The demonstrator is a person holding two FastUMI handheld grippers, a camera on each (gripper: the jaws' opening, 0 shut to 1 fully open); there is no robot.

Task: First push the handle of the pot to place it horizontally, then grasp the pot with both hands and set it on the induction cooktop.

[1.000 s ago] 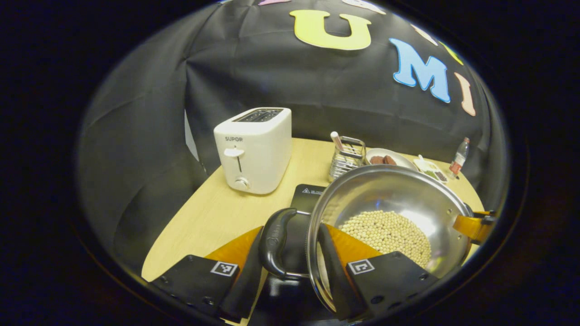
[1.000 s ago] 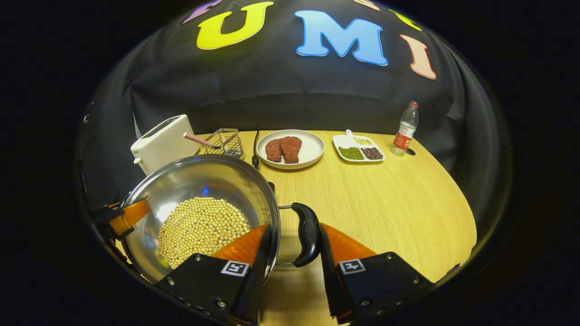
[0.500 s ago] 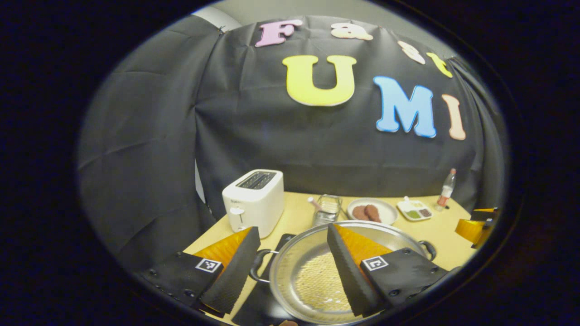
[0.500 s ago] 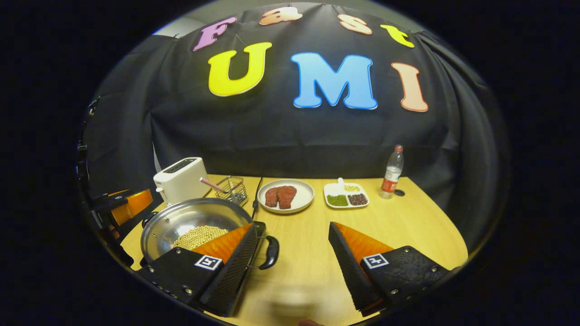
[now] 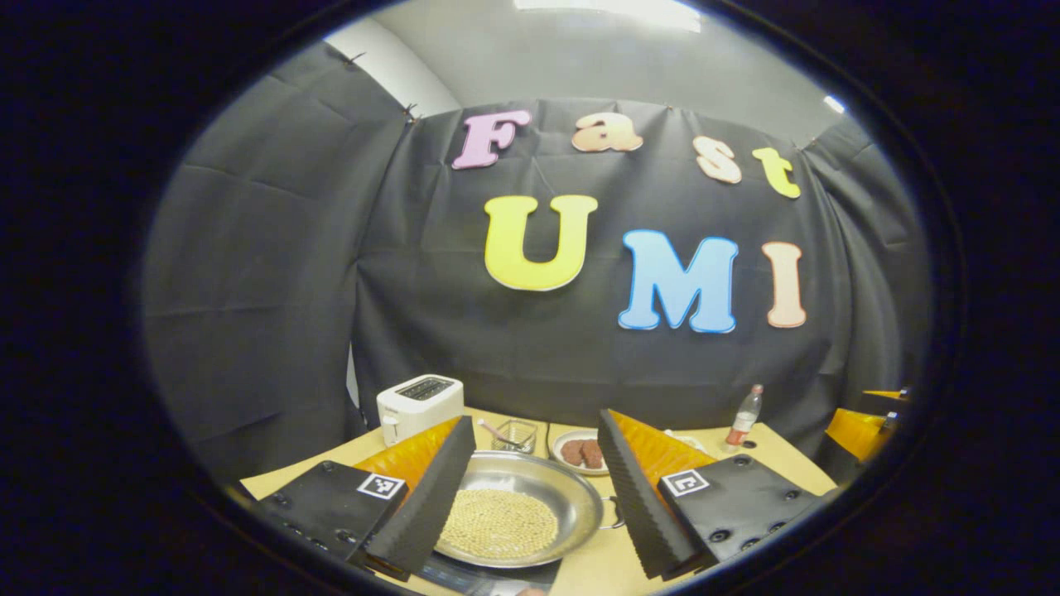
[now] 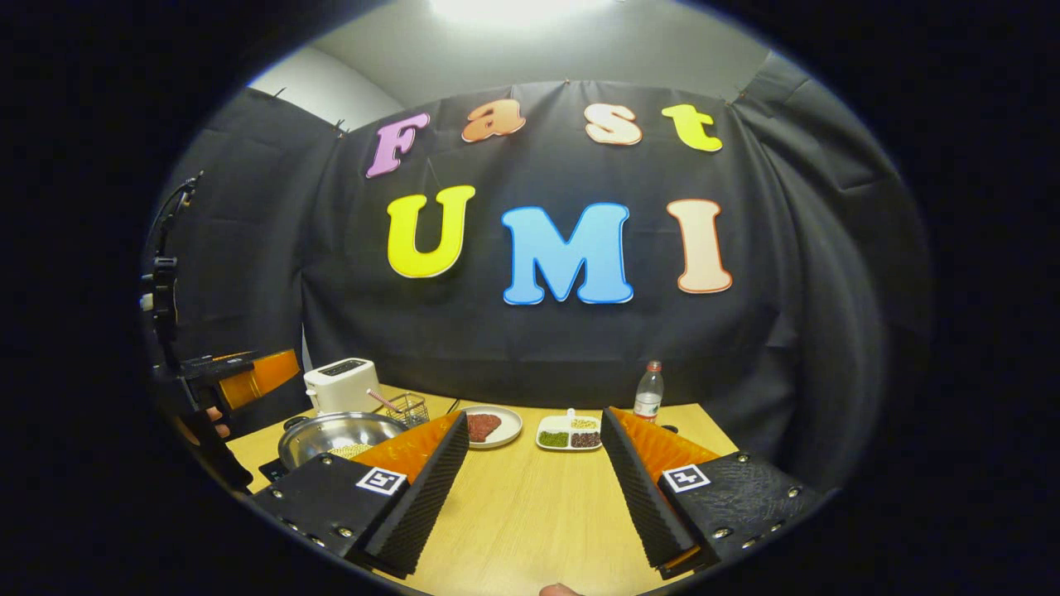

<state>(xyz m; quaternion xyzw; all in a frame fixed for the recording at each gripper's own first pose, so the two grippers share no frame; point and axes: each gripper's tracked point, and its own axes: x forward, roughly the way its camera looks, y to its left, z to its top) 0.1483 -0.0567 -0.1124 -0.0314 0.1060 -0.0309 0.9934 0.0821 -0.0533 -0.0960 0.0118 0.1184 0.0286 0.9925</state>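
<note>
Spreading across the booth: a wooden desk (image 6: 546, 513). Sitting at its left end on the black induction cooktop (image 5: 497, 573): the steel pot (image 5: 571, 492) holding pale beans (image 5: 497, 521). Hovering above and clear of the pot: left gripper (image 5: 534, 488), jaws gaping apart, gripping nothing. Hanging over bare desk: right gripper (image 6: 534, 484), jaws likewise apart. Standing behind: toaster (image 6: 339, 385), plate (image 6: 497, 426), bottle (image 6: 648, 391).

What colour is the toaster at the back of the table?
White, with a dark slot on top. The toaster shows best in the right gripper view, behind the pot.
</note>
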